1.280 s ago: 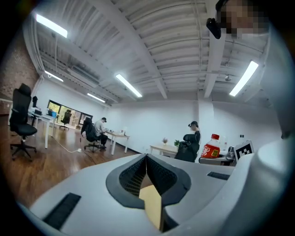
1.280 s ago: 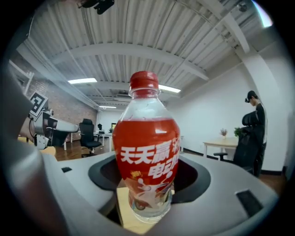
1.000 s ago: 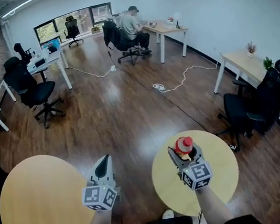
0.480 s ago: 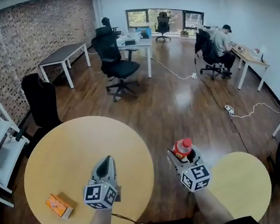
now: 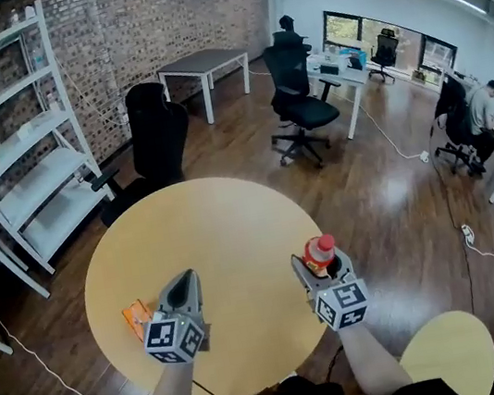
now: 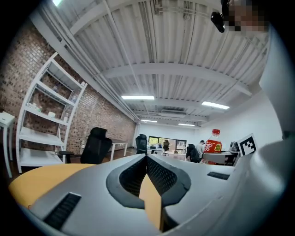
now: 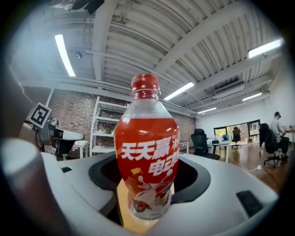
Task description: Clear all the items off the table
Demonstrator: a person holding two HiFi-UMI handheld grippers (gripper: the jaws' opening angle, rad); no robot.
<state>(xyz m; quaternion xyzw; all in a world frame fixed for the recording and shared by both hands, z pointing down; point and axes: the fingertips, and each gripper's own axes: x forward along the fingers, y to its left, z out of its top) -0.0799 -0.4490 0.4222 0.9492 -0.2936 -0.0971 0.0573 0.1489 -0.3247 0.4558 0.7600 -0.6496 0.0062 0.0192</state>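
A red-labelled bottle (image 7: pixel 146 147) with a red cap stands upright between the jaws of my right gripper (image 5: pixel 320 271), which is shut on it over the right edge of the big round yellow table (image 5: pixel 208 245). The bottle (image 5: pixel 318 253) shows in the head view too, and far off in the left gripper view as a small bottle (image 6: pixel 212 144). My left gripper (image 5: pixel 184 294) is shut with nothing in it, above the table's near part. A small orange box (image 5: pixel 137 317) lies on the table to the left of it.
A white shelf rack (image 5: pixel 19 155) stands at the left by the brick wall. Black office chairs (image 5: pixel 154 134) and desks (image 5: pixel 201 63) are beyond the table. A smaller round yellow table (image 5: pixel 451 350) is at the lower right. A person (image 5: pixel 485 105) sits far right.
The view has swung left: the big round table has come under both grippers and the small table has slid to the lower right. The right gripper still holds the bottle.
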